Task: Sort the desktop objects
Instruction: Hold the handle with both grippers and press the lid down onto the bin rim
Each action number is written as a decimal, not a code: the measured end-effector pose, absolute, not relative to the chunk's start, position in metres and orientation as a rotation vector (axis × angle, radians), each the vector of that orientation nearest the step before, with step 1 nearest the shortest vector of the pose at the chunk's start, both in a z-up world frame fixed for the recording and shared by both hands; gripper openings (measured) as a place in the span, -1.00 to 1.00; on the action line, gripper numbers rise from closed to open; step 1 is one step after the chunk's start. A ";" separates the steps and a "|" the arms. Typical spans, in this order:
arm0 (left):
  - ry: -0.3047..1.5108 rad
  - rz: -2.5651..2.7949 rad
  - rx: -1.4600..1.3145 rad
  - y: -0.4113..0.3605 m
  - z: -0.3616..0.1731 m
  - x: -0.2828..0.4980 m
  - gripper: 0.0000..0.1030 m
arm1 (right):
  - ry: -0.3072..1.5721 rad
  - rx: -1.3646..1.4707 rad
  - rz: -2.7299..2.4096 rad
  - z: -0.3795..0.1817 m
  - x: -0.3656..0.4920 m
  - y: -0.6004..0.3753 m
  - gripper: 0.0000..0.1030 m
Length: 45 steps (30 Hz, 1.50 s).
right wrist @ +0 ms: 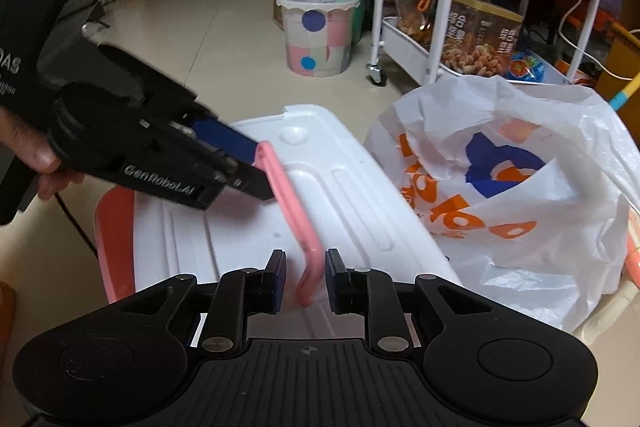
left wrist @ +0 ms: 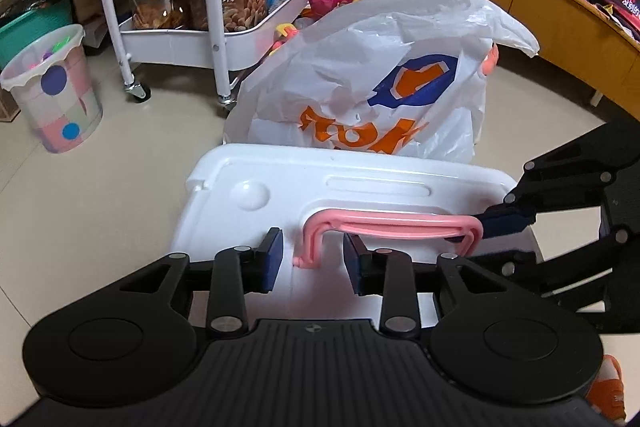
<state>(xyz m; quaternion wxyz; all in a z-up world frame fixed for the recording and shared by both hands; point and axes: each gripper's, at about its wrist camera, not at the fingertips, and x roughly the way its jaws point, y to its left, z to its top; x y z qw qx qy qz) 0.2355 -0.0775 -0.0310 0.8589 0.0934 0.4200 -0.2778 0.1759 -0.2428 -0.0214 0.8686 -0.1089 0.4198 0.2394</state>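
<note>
Box: a white plastic storage box lid (left wrist: 360, 187) sits on the floor, its pink handle (left wrist: 384, 223) raised across the top.
Left gripper: the left gripper (left wrist: 314, 259) is spread, its blue pads standing on either side of one bent end of the handle without pressing it.
Right gripper: the right gripper (right wrist: 306, 279) is also parted, the handle's other end between its pads, a gap on both sides.
Person: a hand (right wrist: 28, 151) holds the left gripper's body.
Behind: a white shopping bag (left wrist: 376, 75) with orange and blue print stands just beyond the box; a dotted bin (left wrist: 52, 91) and a white trolley (left wrist: 208, 35) are farther back.
</note>
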 end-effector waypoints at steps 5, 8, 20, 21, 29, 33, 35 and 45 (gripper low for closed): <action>0.889 -0.576 0.139 -0.073 -0.032 0.240 -0.74 | 0.888 -0.208 0.491 -0.024 0.177 -0.246 -0.63; 0.889 -0.560 0.154 -0.077 -0.031 0.237 -0.79 | 0.892 -0.197 0.472 -0.025 0.177 -0.248 -0.63; 0.888 -0.499 0.172 -0.076 -0.025 0.215 -0.80 | 0.922 -0.223 0.461 -0.022 0.175 -0.239 -0.80; 0.889 -0.497 0.172 -0.075 -0.025 0.214 -0.81 | 0.919 -0.237 0.461 -0.022 0.174 -0.237 -0.80; 0.899 -0.479 0.137 -0.066 -0.020 0.205 -0.81 | 0.911 -0.267 0.466 -0.017 0.169 -0.230 -0.85; 0.898 -0.476 0.114 -0.062 -0.016 0.205 -0.81 | 0.892 -0.276 0.447 -0.011 0.171 -0.228 -0.86; 0.901 -0.482 0.112 -0.062 -0.015 0.204 -0.81 | 0.892 -0.279 0.448 -0.009 0.173 -0.230 -0.85; 0.926 -0.487 0.107 -0.061 -0.018 0.195 -0.81 | 0.920 -0.246 0.469 -0.015 0.172 -0.236 -0.85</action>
